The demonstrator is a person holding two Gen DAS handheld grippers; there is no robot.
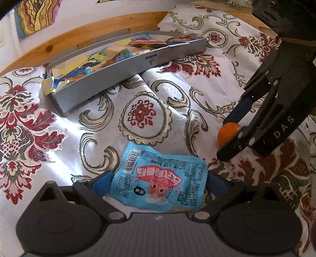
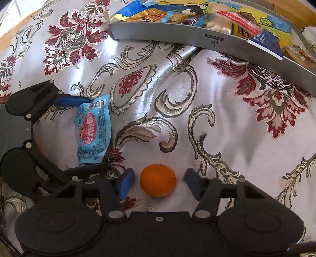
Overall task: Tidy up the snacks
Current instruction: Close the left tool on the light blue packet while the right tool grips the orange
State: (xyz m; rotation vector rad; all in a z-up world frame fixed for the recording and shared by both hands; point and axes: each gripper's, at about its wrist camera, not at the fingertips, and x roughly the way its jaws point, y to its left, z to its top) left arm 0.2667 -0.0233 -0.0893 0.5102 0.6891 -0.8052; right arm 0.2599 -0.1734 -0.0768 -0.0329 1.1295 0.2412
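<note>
- Straddling a light-blue crinkled snack packet printed with a pink cartoon face, the left gripper sits low over a white brocade cloth with red and olive floral scrolls; its blue-padded fingers stand spread at either edge of the packet, and the pictures do not settle whether the pads touch it.
- From the right wrist view, the same packet lies flat on the cloth between the left gripper's two fingers, one at each end of the wrapper.
- Beside it, the right gripper frames a small round orange fruit, its jaws apart, with a gap visible between each blue pad and the fruit's skin.
- The fruit rests on the cloth to the right of the packet, partly hidden in the left wrist view behind the right gripper's black fingers.
- At the far side of the cloth, a long shallow grey metal tray with a small printed logo on its wall holds a heap of mixed wrappers in yellow, blue, gold and red, one crumpled yellow-and-blue wrapper hanging over its left end.
- Behind the tray runs a pale wooden rail, with a colourful painted sheet on the white wall above.
</note>
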